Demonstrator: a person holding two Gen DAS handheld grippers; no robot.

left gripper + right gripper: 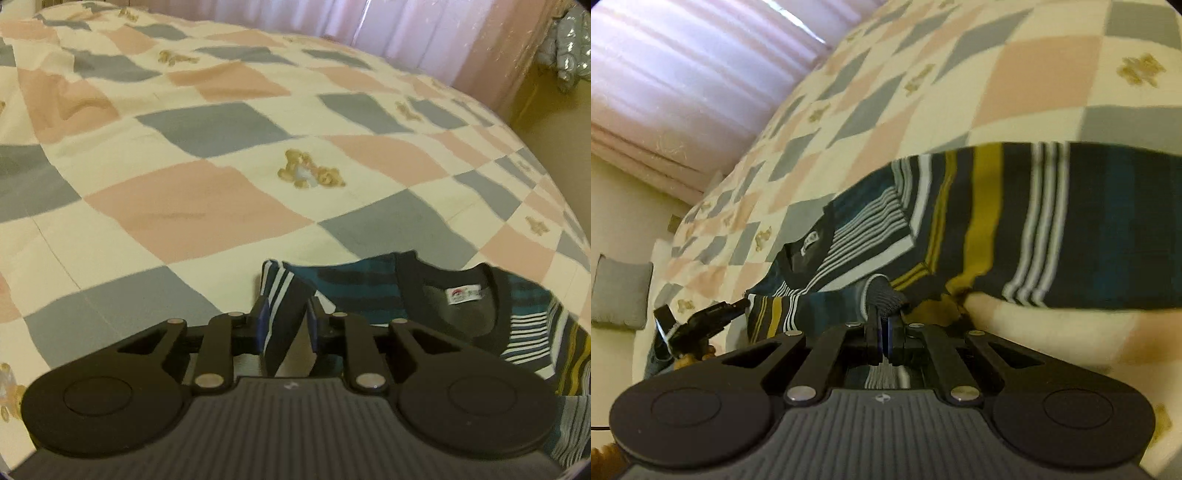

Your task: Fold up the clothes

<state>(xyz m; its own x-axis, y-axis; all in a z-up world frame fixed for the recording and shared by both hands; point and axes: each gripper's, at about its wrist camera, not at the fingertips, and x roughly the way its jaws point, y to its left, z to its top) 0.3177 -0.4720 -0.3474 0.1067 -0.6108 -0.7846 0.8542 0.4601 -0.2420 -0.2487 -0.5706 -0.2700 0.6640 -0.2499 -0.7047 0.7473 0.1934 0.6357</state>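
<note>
Dark navy knit, banded with teal, mustard and thin white stripes, fills the gap between the left gripper's (286,321) fingers (263,314): they stand only a little apart and pinch a folded edge of the sweater (354,291). In the left wrist view the fold rises between the blue pads, and just beyond it the sweater lies on the bed (207,199), its dark V-neck collar (443,284) turned up with a small white label (463,295) showing inside.

The right gripper's (882,325) fingers (872,325) are pressed almost fully together on a grey ribbed cuff (886,295) of the same sweater (1052,221). From there the striped cloth spreads away across the bed (960,92), one broad part stretching to the right edge of the view, slightly blurred, another running left past the collar (809,243). At that far left end the left gripper (738,305) is seen touching the sweater's edge.

The bed carries a cover checked in cream, pink and grey-blue squares with small teddy bears (310,171). Pale pink curtains (388,26) hang behind it.
</note>
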